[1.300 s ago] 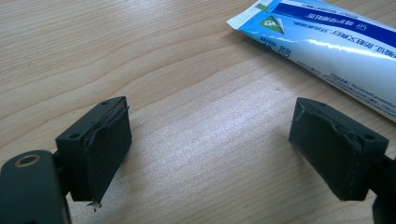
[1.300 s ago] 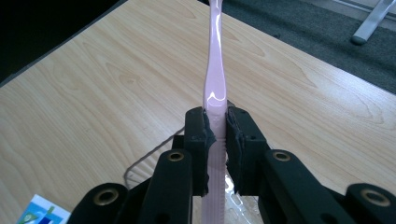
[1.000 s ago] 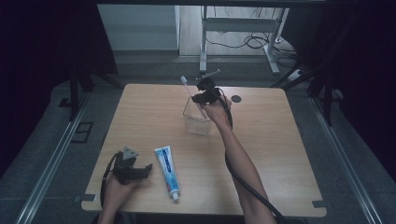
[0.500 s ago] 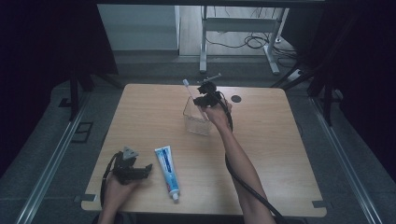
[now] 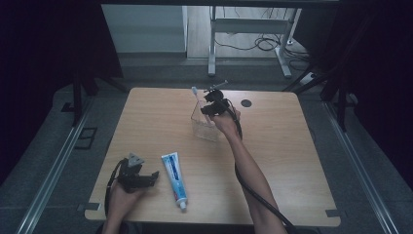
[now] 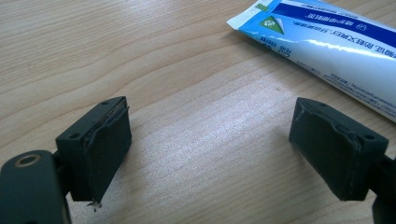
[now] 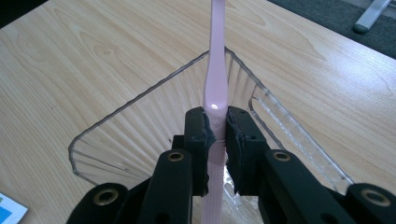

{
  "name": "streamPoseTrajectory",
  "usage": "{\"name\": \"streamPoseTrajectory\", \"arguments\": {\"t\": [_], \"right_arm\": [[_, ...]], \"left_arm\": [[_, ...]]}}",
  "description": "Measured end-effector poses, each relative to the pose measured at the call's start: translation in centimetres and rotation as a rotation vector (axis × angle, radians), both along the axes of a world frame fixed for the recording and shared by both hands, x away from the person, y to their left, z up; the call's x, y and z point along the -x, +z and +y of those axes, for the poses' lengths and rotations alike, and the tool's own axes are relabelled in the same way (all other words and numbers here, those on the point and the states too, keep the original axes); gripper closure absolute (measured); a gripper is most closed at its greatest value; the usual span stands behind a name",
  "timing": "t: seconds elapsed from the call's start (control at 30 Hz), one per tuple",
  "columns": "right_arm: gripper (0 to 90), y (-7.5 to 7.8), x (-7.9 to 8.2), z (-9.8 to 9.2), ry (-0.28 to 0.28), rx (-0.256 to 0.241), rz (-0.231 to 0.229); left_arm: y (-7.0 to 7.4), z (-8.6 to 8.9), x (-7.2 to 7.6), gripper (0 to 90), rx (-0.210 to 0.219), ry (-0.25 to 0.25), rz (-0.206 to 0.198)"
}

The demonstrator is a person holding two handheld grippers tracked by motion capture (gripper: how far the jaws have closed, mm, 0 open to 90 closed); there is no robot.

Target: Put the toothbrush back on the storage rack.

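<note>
My right gripper (image 5: 210, 104) (image 7: 218, 135) is shut on a pink toothbrush (image 7: 216, 79), holding its handle over the clear ribbed plastic cup (image 7: 116, 140) (image 5: 203, 122) at the table's far middle. The brush head (image 5: 194, 90) sticks up and to the left above the cup's rim. Near the front left, my left gripper (image 5: 146, 179) (image 6: 212, 149) lies low over the wood, open, with nothing between its jaws. A blue and white toothpaste tube (image 5: 174, 179) (image 6: 336, 42) lies flat just to its right, apart from it.
The wooden table (image 5: 292, 161) has a black round grommet (image 5: 246, 103) at the back right of the cup. Dark floor, a metal desk frame (image 5: 243, 29) and cables lie beyond the far edge. The right gripper's cable (image 5: 263, 200) trails along the forearm.
The right gripper with the toothbrush has shifted slightly left and lower over the cup. The left gripper and the toothpaste tube have stayed put.
</note>
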State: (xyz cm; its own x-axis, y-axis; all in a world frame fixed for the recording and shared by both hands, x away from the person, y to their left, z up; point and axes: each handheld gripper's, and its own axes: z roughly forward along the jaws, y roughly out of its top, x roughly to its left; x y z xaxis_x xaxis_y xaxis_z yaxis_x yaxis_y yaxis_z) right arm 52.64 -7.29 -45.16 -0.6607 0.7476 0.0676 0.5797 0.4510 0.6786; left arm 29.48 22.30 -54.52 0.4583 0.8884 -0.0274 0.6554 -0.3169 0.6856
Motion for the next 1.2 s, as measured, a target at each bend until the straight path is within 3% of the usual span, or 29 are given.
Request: {"name": "streamPoseTrajectory", "arguments": {"t": [0.33, 0.6, 0.8, 0.83, 1.2], "right_arm": [[78.2, -0.08, 0.08, 0.33, 0.019, 0.074, 0.018], [77.9, 0.05, 0.09, 0.31, 0.026, 0.102, 0.038], [77.5, 0.12, 0.12, 0.46, 0.039, 0.149, 0.073], [74.1, 0.16, 0.15, 0.56, 0.038, 0.154, 0.077], [66.7, 0.9, 0.55, 0.03, 0.044, 0.12, 0.059]], "left_arm": [[0.0, 0.0, 0.0, 12.9, 0.0, 0.0, 0.0], [0.0, 0.0, 0.0, 12.9, 0.0, 0.0, 0.0], [0.01, 0.01, 0.0, 12.9, -0.002, 0.0, 0.0], [0.0, 0.01, 0.0, 12.9, -0.002, 0.0, 0.0], [0.01, 0.01, -0.01, 12.9, -0.001, 0.0, 0.001]]}}
